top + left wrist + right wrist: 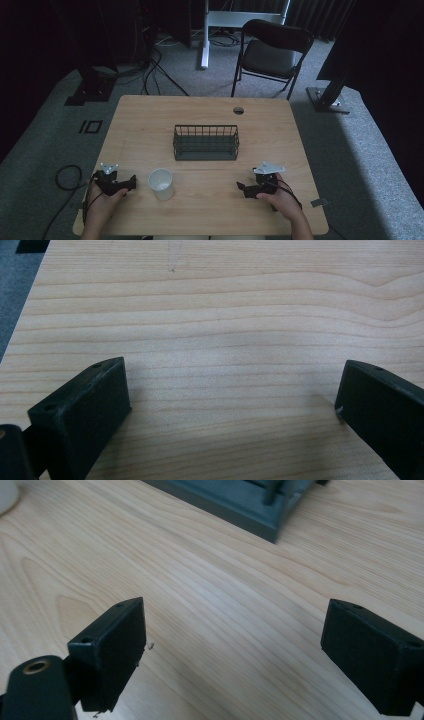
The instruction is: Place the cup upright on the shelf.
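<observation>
Cup upright, mouth up, btwn both wide-jawed grippers.

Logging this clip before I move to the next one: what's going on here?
A person sits at a wooden table with a gripper in each hand. The left gripper and right gripper both rest low near the table's near edge, jaws wide apart and holding nothing. A white cup stands upright just to the right of the left gripper, untouched. A dark wire basket sits mid-table, apparently empty. Nothing has been picked up yet.
</observation>
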The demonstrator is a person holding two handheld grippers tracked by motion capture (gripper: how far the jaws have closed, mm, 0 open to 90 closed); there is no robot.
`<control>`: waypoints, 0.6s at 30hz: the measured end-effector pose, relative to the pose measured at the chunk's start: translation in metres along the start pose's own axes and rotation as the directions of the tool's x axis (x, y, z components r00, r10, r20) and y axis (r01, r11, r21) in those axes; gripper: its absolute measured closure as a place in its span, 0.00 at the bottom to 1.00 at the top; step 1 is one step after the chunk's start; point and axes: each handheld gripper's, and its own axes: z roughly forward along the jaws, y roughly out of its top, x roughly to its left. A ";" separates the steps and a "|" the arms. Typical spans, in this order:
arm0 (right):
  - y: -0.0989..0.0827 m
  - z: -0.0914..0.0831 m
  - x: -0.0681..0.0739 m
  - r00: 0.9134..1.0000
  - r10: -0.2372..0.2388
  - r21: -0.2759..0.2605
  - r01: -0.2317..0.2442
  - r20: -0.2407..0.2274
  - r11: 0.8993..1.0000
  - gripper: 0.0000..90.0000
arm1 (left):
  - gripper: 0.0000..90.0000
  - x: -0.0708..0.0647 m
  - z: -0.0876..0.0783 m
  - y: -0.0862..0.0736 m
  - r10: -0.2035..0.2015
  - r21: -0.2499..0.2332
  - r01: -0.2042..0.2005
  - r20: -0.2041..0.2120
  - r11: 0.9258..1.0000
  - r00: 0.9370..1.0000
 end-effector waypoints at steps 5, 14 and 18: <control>0.006 0.008 0.010 0.999 -0.028 0.001 0.028 -0.035 1.000 0.12 | 0.01 0.000 0.000 0.000 0.000 0.000 0.000 0.000 1.000 1.000; 0.017 0.020 0.029 0.993 -0.074 -0.008 0.073 -0.094 0.997 0.12 | 0.01 0.000 0.000 0.000 0.000 0.000 0.000 0.000 1.000 1.000; 0.022 0.025 0.038 0.989 -0.091 -0.007 0.091 -0.115 0.996 0.12 | 0.01 0.000 0.000 0.000 0.000 0.000 0.000 0.000 1.000 1.000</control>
